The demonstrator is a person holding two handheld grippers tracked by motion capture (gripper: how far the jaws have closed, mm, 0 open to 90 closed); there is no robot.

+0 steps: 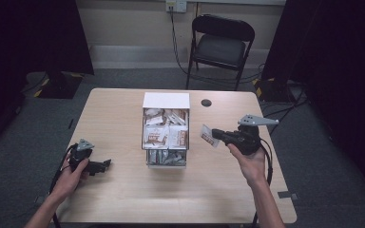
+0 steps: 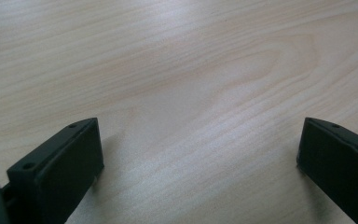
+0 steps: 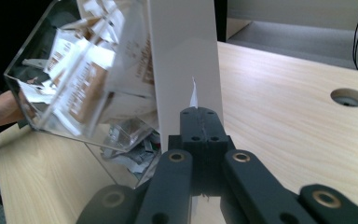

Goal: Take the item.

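Note:
A clear plastic box [image 1: 145,127] with a white back panel [image 1: 166,100] stands mid-table, its upper tier full of white-and-brown packets [image 1: 165,134] and its lower tier of grey ones. My right gripper [image 1: 217,135] hovers just right of the box, shut on one white-and-brown packet [image 1: 208,135] that sticks out toward it. In the right gripper view the shut jaws [image 3: 200,112] pinch the packet's thin white edge [image 3: 194,95], with the box [image 3: 51,127] close ahead. My left gripper [image 1: 105,164] rests on the table at the left, open, its jaws [image 2: 198,158] wide apart over bare wood.
A round cable hole [image 1: 206,102] sits in the tabletop behind and right of the box. A black folding chair [image 1: 221,45] stands beyond the far edge. Bare wood [image 1: 123,123] lies between the left gripper and the box.

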